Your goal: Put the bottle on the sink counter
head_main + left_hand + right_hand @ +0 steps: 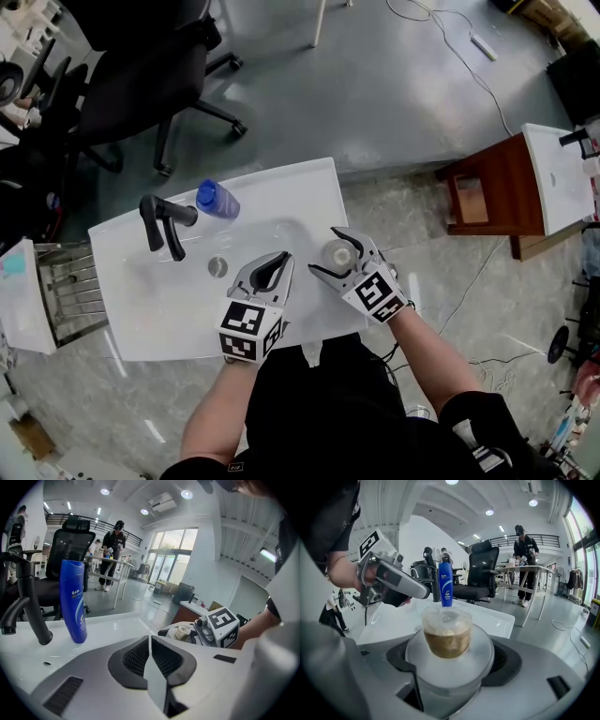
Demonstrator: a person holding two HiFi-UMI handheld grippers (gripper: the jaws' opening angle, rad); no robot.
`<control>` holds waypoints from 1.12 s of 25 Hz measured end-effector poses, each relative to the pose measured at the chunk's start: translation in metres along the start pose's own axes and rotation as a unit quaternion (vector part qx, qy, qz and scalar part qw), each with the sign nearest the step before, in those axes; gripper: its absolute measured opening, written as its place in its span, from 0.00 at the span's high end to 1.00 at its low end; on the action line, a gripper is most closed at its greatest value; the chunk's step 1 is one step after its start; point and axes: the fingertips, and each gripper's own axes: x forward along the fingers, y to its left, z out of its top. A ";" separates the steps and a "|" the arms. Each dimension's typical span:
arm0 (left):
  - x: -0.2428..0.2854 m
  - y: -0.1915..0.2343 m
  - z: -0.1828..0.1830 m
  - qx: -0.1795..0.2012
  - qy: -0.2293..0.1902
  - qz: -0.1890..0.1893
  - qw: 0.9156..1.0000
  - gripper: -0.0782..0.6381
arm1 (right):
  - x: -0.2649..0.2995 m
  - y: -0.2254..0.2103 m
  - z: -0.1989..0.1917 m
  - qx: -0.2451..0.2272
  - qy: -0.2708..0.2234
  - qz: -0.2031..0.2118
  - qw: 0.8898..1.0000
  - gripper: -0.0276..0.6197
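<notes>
A white sink counter point(291, 192) carries a black faucet point(161, 223) and a basin with a drain point(217, 267). A tall blue bottle point(217, 200) stands upright beside the faucet; the left gripper view shows this blue bottle point(74, 602) too. My right gripper point(337, 255) is shut on a small clear bottle point(447, 637) with brownish contents, over the counter's right part; whether it touches the counter I cannot tell. My left gripper point(274, 270) hovers over the basin's near side, jaws shut together and holding nothing.
A black office chair point(141, 75) stands on the floor beyond the counter. At the right is a brown wooden stand point(497, 192), at the left a metal rack point(70, 281). A cable point(459, 47) runs across the far floor. A person point(525, 566) stands at a distant table.
</notes>
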 end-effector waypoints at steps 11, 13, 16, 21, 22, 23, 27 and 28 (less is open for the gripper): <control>0.002 0.002 0.001 -0.001 0.003 -0.002 1.000 0.86 | -0.010 0.001 0.011 0.016 -0.018 -0.006 1.000 0.40; 0.002 0.002 0.002 -0.001 0.003 -0.002 1.000 0.86 | -0.014 0.000 0.011 0.019 -0.022 -0.013 0.999 0.40; 0.003 0.004 0.001 -0.002 0.003 -0.001 1.000 0.86 | -0.017 -0.003 0.012 0.018 -0.027 -0.021 0.999 0.41; 0.004 0.003 0.000 -0.004 0.003 -0.003 1.000 0.86 | -0.013 -0.002 0.013 0.022 -0.026 -0.015 0.999 0.41; 0.004 0.003 0.000 -0.004 0.003 -0.003 1.000 0.86 | -0.012 -0.002 0.013 0.022 -0.025 -0.014 0.999 0.41; 0.003 0.002 0.000 -0.004 0.003 -0.003 1.000 0.86 | -0.012 -0.002 0.013 0.022 -0.023 -0.013 0.999 0.41; 0.001 0.002 0.002 -0.004 0.002 -0.003 1.000 0.86 | -0.010 -0.001 0.014 0.020 -0.020 -0.011 1.000 0.41; 0.000 0.003 0.002 -0.005 0.002 -0.002 1.000 0.86 | -0.010 -0.002 0.014 0.020 -0.020 -0.012 1.000 0.41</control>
